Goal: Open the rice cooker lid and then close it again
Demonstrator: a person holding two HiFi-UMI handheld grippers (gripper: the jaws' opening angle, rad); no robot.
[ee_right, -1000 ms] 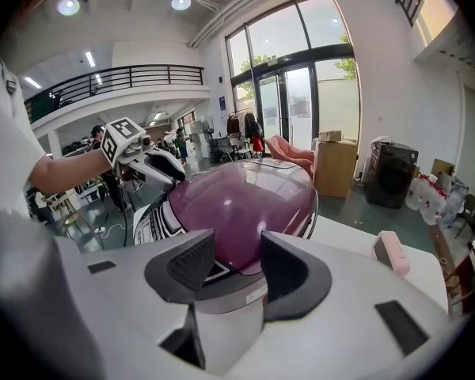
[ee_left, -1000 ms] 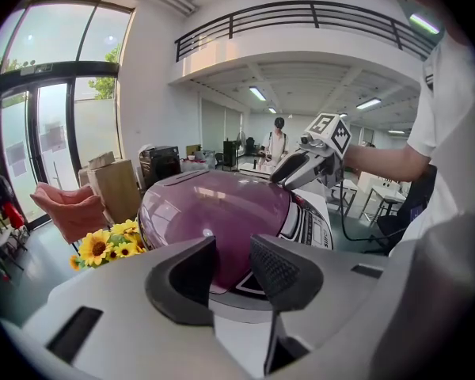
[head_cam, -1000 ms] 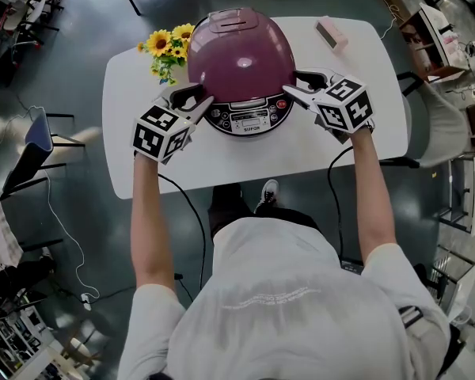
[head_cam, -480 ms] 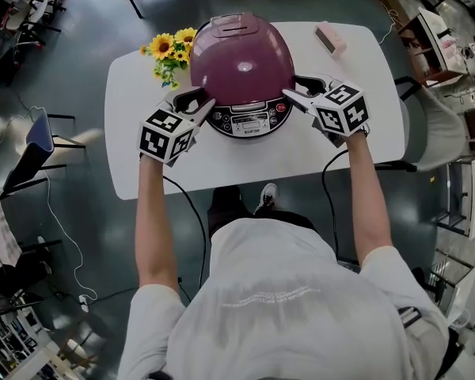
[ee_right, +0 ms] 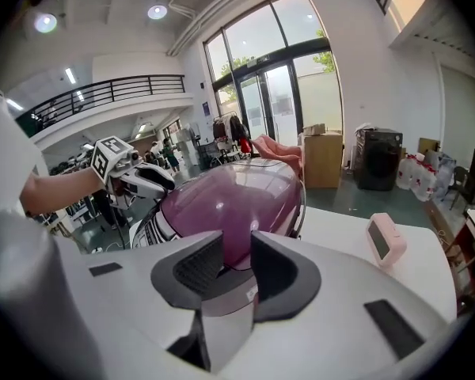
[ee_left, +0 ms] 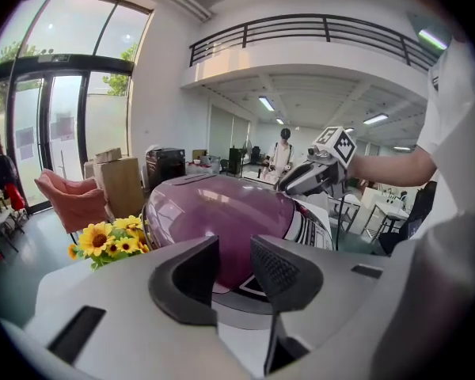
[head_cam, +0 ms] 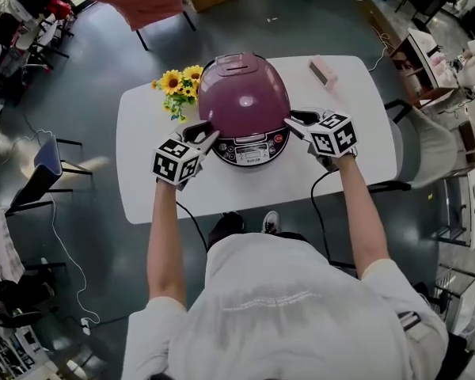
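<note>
The purple rice cooker (head_cam: 244, 93) stands on the white table (head_cam: 142, 180) with its lid down and its control panel (head_cam: 252, 150) facing me. My left gripper (head_cam: 206, 133) sits at the cooker's front left, close to its side, open with nothing between its pads. From the left gripper view the cooker (ee_left: 222, 212) shows beyond the gap of the left gripper (ee_left: 236, 264). At the front right, my right gripper (head_cam: 294, 121) is closing its jaws with nothing between them. The cooker (ee_right: 229, 204) lies just past the right gripper (ee_right: 237, 260).
A bunch of sunflowers (head_cam: 178, 85) stands at the cooker's left rear. A small pink device (head_cam: 324, 72) lies at the table's back right. Chairs and a cable are on the floor around the table.
The head view has pulled back, so table and cooker look smaller and sit lower in the picture. Both grippers keep their places beside the cooker.
</note>
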